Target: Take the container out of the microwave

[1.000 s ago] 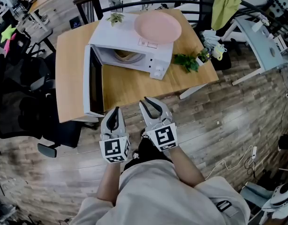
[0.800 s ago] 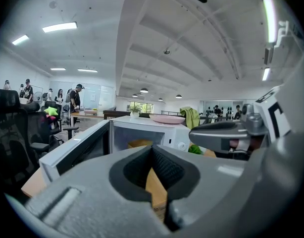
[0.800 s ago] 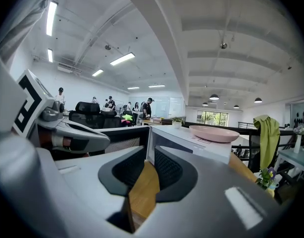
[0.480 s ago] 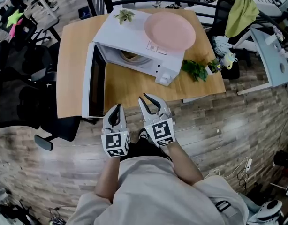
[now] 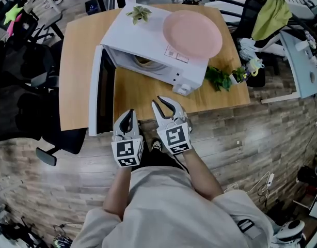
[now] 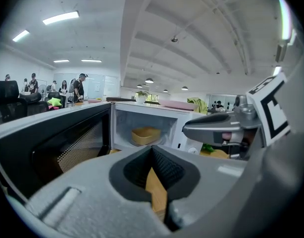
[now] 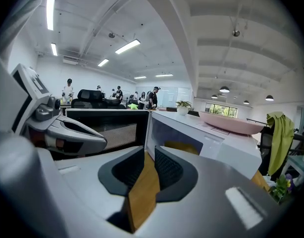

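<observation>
**While its dark-windowed door (image 5: 99, 94) stands wide, the white microwave (image 5: 148, 35) holds the shallow tan container (image 6: 145, 135)**

Where my view begins at the left, black office chairs (image 5: 19, 97) crowd the light wooden table (image 5: 76, 61). The open door juts toward me beside my left tongs (image 5: 129, 112), whose tips meet on nothing. Deep in the cavity the container stands mouth up, its long side running across the opening. My left gripper view shows it whole, the head view only a sliver of rim, my right gripper view a tan edge. My right tongs (image 5: 166, 105) hang partly open and empty, with bare tabletop between them and the cavity. A round pink plate (image 5: 192, 33) and a small potted plant (image 5: 140, 13) rest on the microwave's roof. Green leafy sprigs (image 5: 218, 77) lie to its right.
</observation>
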Demonstrator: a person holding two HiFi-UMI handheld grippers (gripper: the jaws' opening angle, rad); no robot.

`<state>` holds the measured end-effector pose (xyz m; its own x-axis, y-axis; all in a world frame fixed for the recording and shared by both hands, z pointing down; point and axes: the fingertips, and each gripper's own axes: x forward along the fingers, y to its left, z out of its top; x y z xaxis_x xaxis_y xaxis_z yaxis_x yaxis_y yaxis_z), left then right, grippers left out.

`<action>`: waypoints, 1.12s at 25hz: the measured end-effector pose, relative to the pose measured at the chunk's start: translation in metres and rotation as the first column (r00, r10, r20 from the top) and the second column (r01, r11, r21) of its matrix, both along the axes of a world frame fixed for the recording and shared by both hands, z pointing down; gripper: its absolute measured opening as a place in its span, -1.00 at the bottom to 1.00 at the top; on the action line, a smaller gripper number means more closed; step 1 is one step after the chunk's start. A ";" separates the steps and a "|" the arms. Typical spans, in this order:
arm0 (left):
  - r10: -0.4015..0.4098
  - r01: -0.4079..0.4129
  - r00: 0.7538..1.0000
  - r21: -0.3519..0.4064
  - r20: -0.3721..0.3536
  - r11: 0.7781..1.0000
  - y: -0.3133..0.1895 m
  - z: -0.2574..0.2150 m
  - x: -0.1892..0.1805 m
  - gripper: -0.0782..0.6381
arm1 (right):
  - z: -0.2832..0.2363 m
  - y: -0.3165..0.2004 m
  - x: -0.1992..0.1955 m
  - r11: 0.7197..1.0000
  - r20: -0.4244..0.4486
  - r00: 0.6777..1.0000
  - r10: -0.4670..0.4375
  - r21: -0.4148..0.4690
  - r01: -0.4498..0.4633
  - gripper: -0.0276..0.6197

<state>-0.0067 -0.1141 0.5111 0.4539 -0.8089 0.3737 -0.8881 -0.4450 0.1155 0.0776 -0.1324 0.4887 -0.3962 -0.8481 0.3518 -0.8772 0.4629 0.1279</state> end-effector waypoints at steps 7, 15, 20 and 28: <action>0.038 -0.038 0.999 -0.039 0.005 0.999 -0.038 0.014 0.006 -0.78 | 0.016 -0.033 0.003 0.999 -0.012 1.000 0.022 -0.047 -0.022 -0.65; 0.082 -0.081 0.997 -0.065 0.010 0.995 -0.076 0.024 0.010 -0.78 | 0.025 -0.067 0.004 0.994 -0.039 0.998 0.050 -0.092 -0.053 -0.65; 0.106 -0.105 0.994 -0.092 0.007 0.990 -0.093 0.036 0.011 -0.78 | 0.038 -0.085 0.003 0.991 -0.038 0.997 0.060 -0.118 -0.065 -0.65; 0.127 -0.126 0.992 -0.125 -0.003 0.984 -0.112 0.053 0.012 -0.78 | 0.054 -0.109 -0.004 0.987 -0.039 0.998 0.058 -0.150 -0.063 -0.64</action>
